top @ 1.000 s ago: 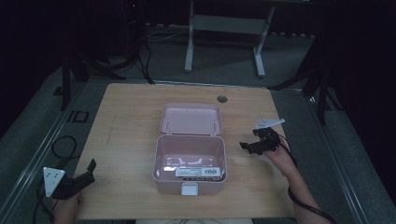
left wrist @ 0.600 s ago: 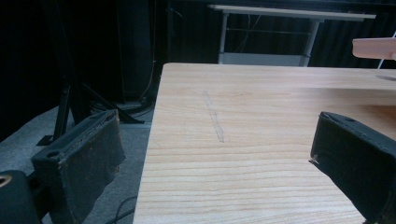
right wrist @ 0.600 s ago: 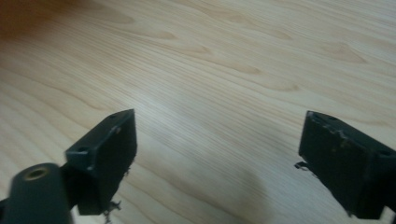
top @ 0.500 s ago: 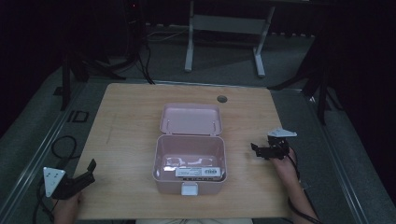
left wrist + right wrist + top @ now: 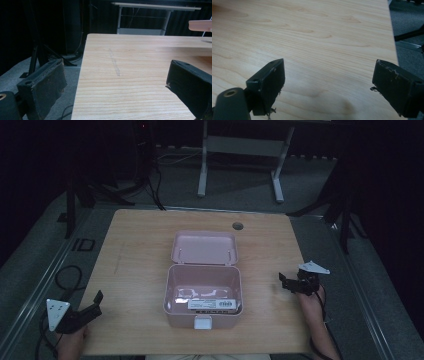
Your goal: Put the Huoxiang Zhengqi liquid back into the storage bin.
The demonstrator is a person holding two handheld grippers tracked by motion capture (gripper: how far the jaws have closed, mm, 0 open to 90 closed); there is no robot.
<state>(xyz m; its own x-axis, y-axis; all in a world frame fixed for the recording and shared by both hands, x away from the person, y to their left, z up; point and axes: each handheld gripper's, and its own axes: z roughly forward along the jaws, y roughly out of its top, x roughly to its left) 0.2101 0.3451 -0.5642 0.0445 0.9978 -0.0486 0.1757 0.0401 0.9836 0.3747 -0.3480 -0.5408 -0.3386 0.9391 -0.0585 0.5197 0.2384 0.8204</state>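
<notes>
- I have the pink box (image 5: 203,292) standing open in the middle of the table (image 5: 135,255), its lid (image 5: 204,247) laid back flat on the far side, away from me.
- My right gripper (image 5: 288,283) hovers near the table's right edge, to the right of the box and apart from it. Its jaws are spread wide with nothing between them; the right gripper view has bare wood in the gap.
- My left gripper (image 5: 92,302) sits at the near left corner, well apart from the box. Its jaws are spread wide too and hold nothing.
- My guess is that the step in hand is either reaching in for what lies inside or bringing the lid over. I cannot tell which.
- For the contents, I would bring the right gripper in from above, jaws lined up across the narrow side of the white labelled piece (image 5: 212,304), and stay off the box wall.
- For the lid, I would catch its far rim with one gripper and steady the box body with the other, since a light plastic box will likely slide on smooth wood.
- The box is pale pink with rounded corners, and a small lighter latch (image 5: 202,322) sits on the near wall.
- Inside I see some clear or glossy wrapping (image 5: 200,292) and the white piece with dark print along the near side. The print is too small to read.
- The lid's underside looks plain, with two small marks near its hinge edge that I cannot make out.
</notes>
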